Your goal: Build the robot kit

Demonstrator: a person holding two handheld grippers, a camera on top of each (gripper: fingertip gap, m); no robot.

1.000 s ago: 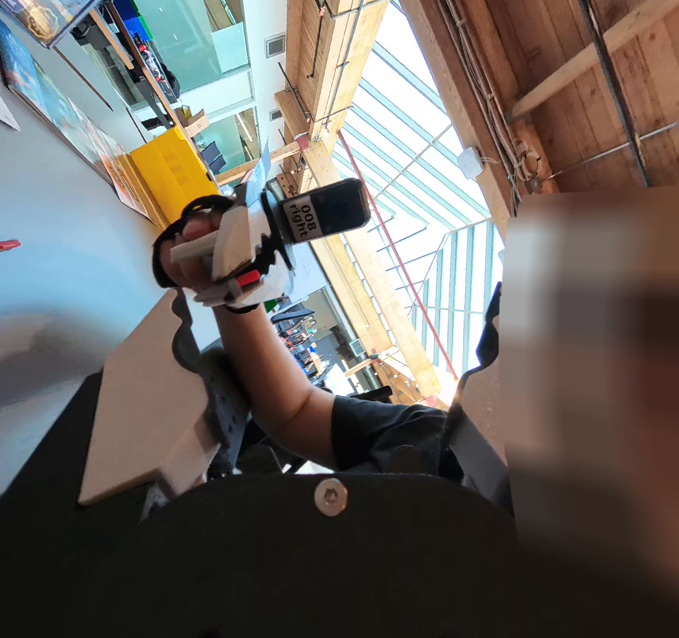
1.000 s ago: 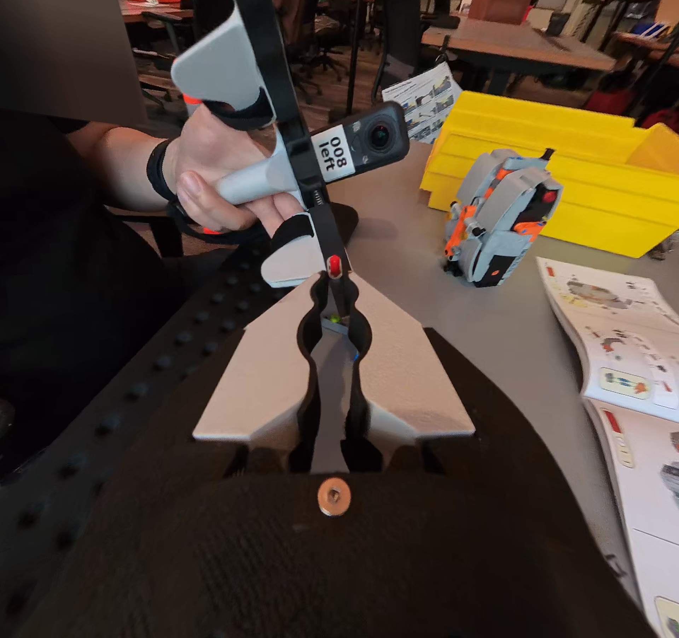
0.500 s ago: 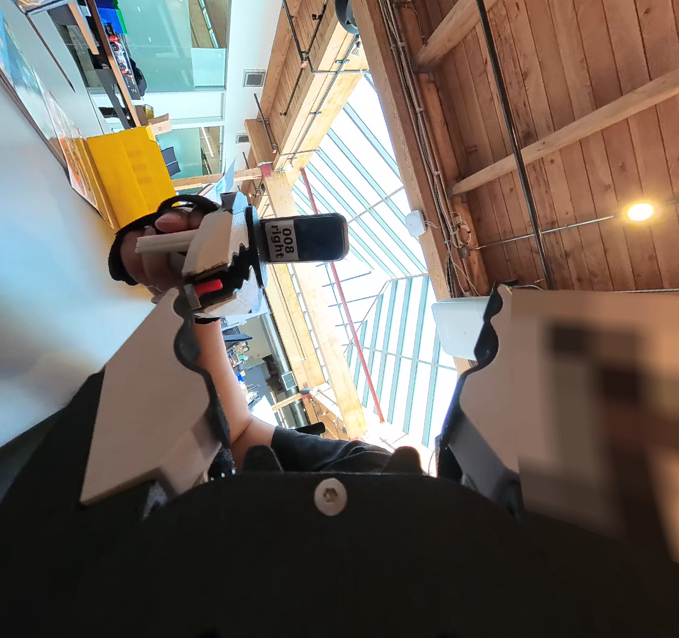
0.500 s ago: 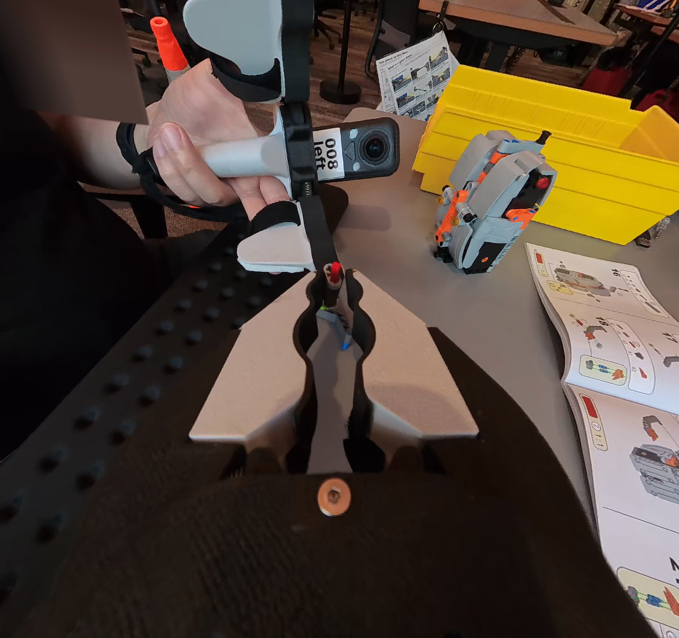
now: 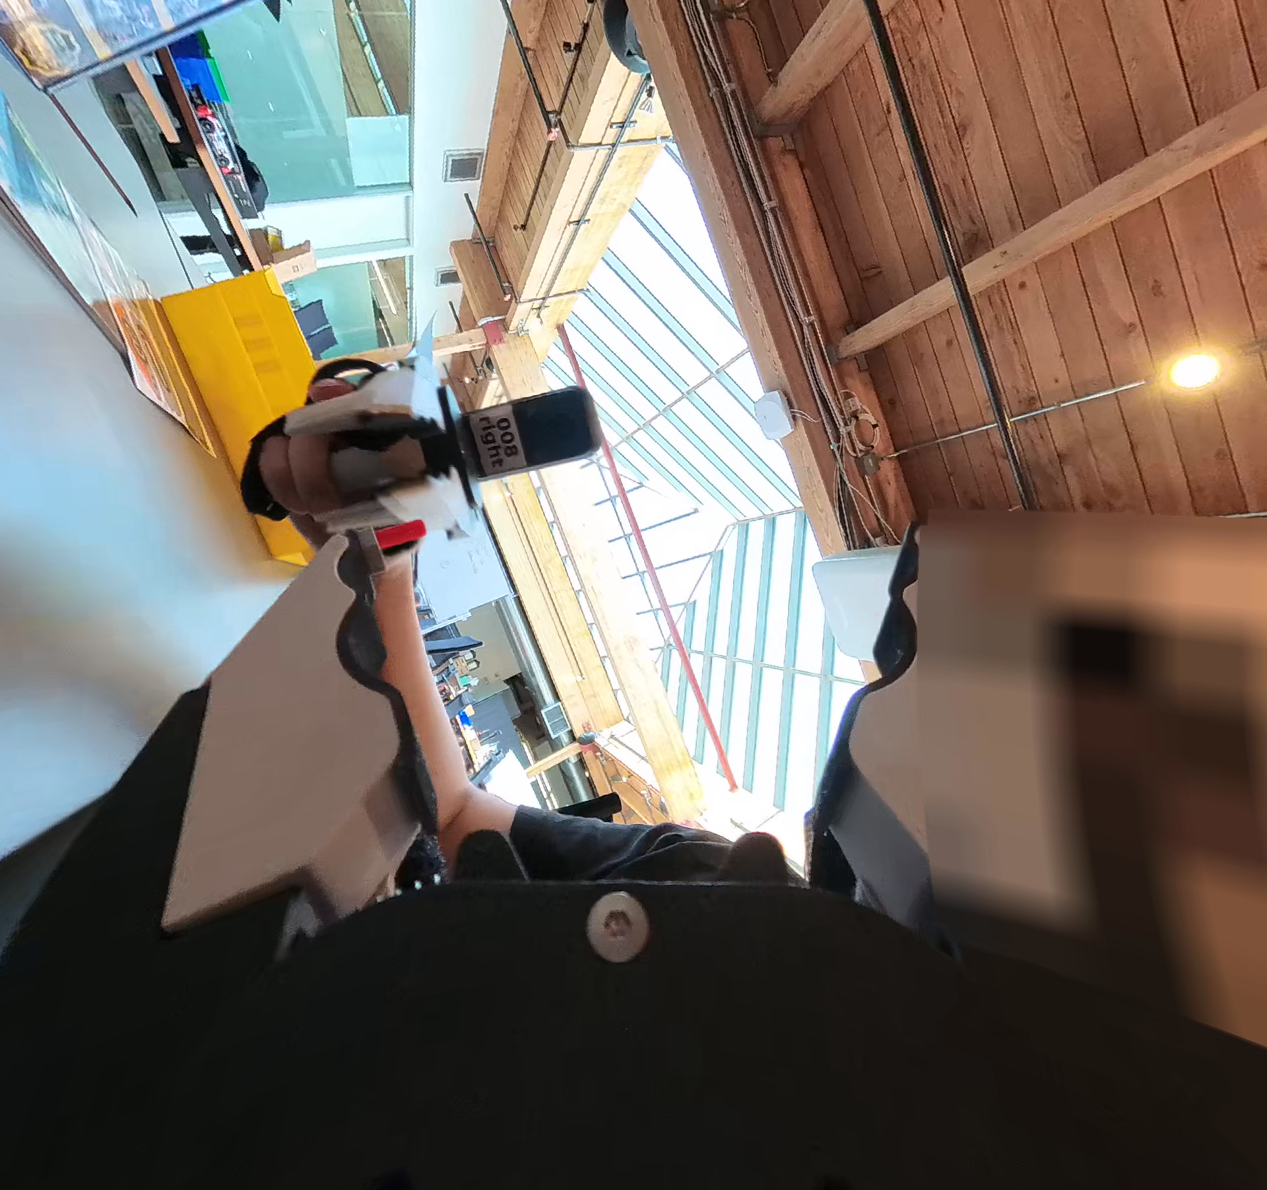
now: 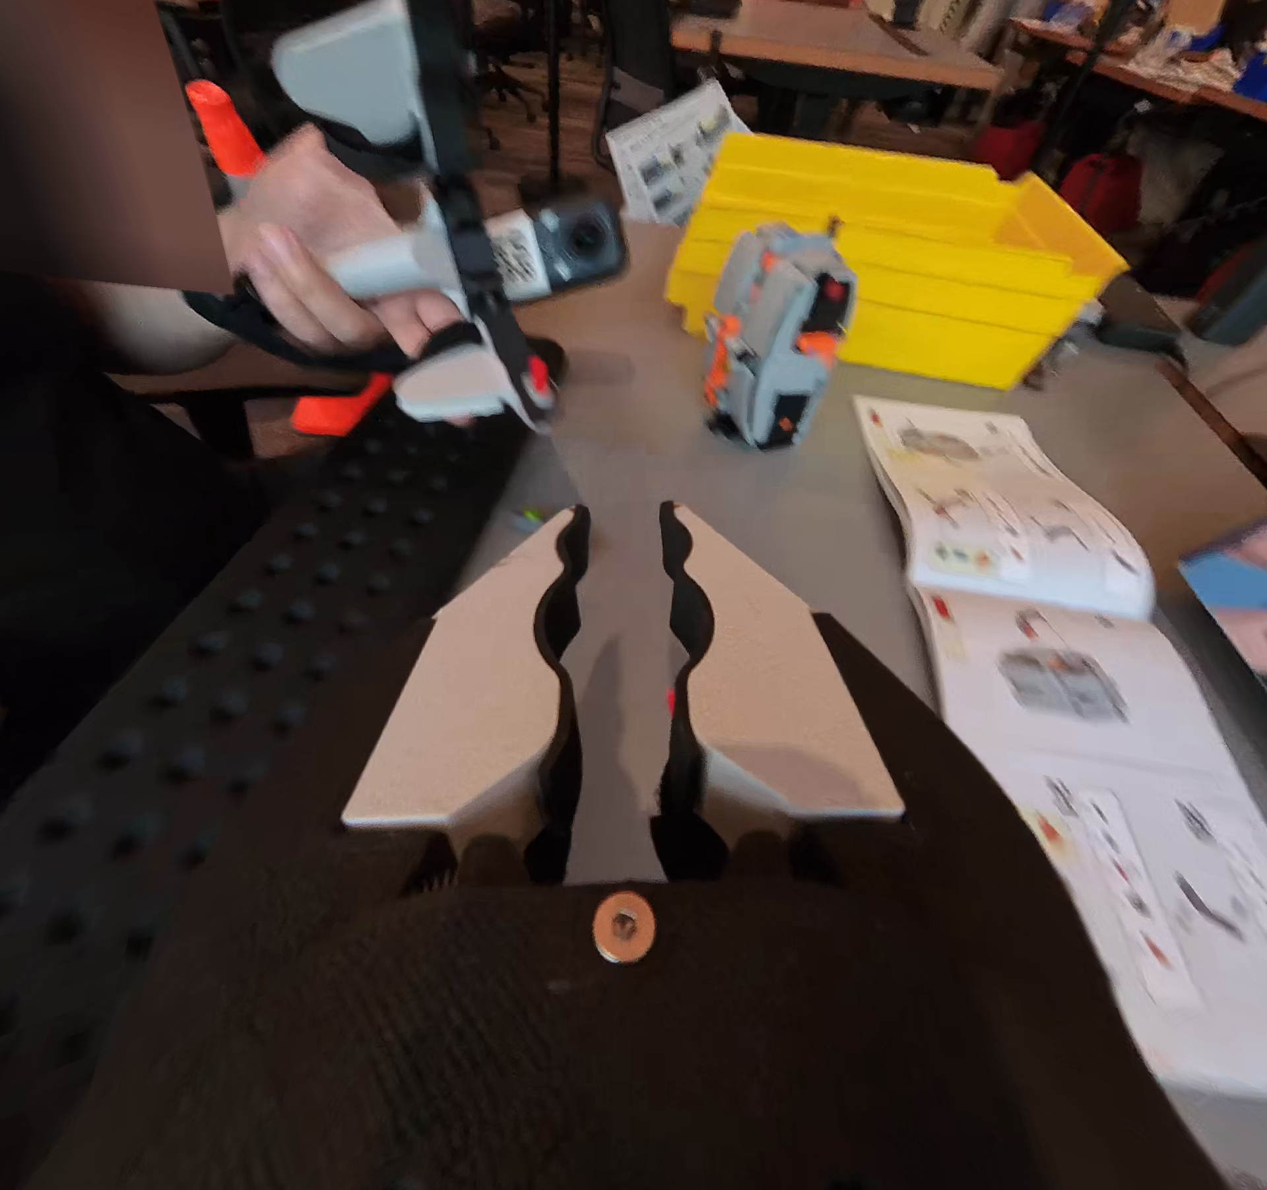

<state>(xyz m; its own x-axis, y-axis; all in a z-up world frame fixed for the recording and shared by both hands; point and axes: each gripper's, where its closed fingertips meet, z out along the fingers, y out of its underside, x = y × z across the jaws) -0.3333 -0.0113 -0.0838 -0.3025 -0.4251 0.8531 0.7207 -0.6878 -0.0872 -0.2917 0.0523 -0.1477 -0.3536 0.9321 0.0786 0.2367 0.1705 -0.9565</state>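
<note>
The grey surface carries yellow bins, an open booklet and an upright grey-orange brick model. The right gripper, fingers slightly parted and empty, hovers near the model. The left gripper tilts toward the ceiling, fingers spread wide around nothing.

The left gripper is pointing upward, its fingers spreading wide. The right gripper is hovering at frame centre, jaws slightly parted and gripping nothing. A hand is gripping the left gripper's handle at upper left.
</note>
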